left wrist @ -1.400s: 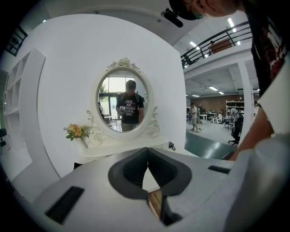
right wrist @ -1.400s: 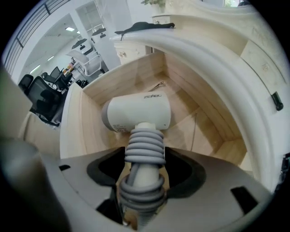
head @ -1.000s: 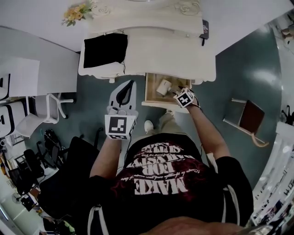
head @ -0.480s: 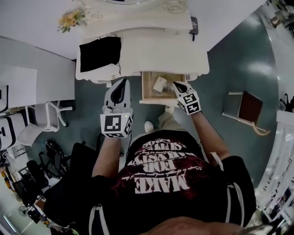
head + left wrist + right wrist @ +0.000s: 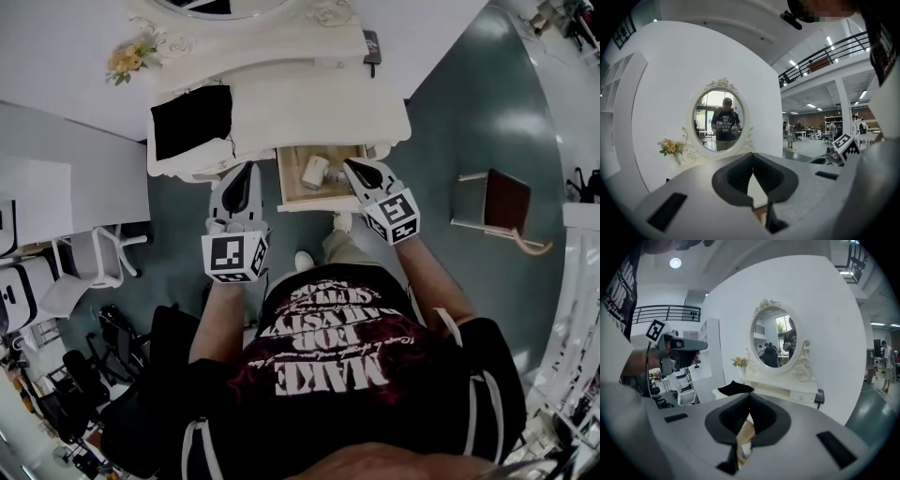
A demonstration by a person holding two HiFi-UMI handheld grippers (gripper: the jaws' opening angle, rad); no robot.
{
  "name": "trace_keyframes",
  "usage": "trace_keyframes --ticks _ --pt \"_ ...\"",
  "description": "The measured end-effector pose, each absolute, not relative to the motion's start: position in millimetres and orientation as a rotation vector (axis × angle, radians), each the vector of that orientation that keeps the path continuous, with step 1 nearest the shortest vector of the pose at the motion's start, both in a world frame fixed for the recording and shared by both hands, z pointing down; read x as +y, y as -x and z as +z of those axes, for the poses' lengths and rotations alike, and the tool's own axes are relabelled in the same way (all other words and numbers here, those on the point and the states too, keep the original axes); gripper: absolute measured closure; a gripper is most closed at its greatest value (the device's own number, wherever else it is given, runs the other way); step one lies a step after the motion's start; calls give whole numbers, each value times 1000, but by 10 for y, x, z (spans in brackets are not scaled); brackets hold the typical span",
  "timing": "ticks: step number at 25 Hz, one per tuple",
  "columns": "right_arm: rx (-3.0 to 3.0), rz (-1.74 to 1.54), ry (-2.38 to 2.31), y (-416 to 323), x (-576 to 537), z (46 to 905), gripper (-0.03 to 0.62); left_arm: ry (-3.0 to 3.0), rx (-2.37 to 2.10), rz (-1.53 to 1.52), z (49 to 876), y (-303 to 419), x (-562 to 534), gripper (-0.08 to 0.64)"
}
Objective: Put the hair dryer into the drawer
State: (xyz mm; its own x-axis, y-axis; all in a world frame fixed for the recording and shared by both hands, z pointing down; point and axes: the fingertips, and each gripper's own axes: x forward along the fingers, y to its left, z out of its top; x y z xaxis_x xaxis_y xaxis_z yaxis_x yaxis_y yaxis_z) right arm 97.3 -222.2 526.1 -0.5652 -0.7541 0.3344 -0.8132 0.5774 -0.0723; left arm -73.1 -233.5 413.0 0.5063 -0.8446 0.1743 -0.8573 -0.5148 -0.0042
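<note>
Right gripper (image 5: 351, 167) shut, tips pressed together with nothing between them, held above the near right corner of the open drawer (image 5: 319, 201). Just left of those tips and lower down, the hair dryer (image 5: 316, 172), lying inside the drawer, free of both grippers. Left gripper (image 5: 246, 172) likewise closed and empty, tips meeting, just left of the drawer, pointing toward the dresser (image 5: 319, 103) and its mirror (image 5: 723, 117).
</note>
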Motion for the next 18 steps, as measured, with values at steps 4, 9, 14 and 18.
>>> trace_keyframes --ticks 4,9,14,18 --pt "-2590 269 -1325 -985 -2132 4887 588 -2675 -1490 229 4070 704 -2261 555" --pt "-2636 204 -1347 -953 -2041 4503 588 -2701 -1490 211 3950 698 -2179 555" --pt "-2668 169 -1367 -929 -1963 4264 588 -2712 -1502 206 3895 756 -2082 557" --pt "-2682 143 -1378 -891 -1861 4126 589 -2708 -1509 216 3899 823 -1981 557"
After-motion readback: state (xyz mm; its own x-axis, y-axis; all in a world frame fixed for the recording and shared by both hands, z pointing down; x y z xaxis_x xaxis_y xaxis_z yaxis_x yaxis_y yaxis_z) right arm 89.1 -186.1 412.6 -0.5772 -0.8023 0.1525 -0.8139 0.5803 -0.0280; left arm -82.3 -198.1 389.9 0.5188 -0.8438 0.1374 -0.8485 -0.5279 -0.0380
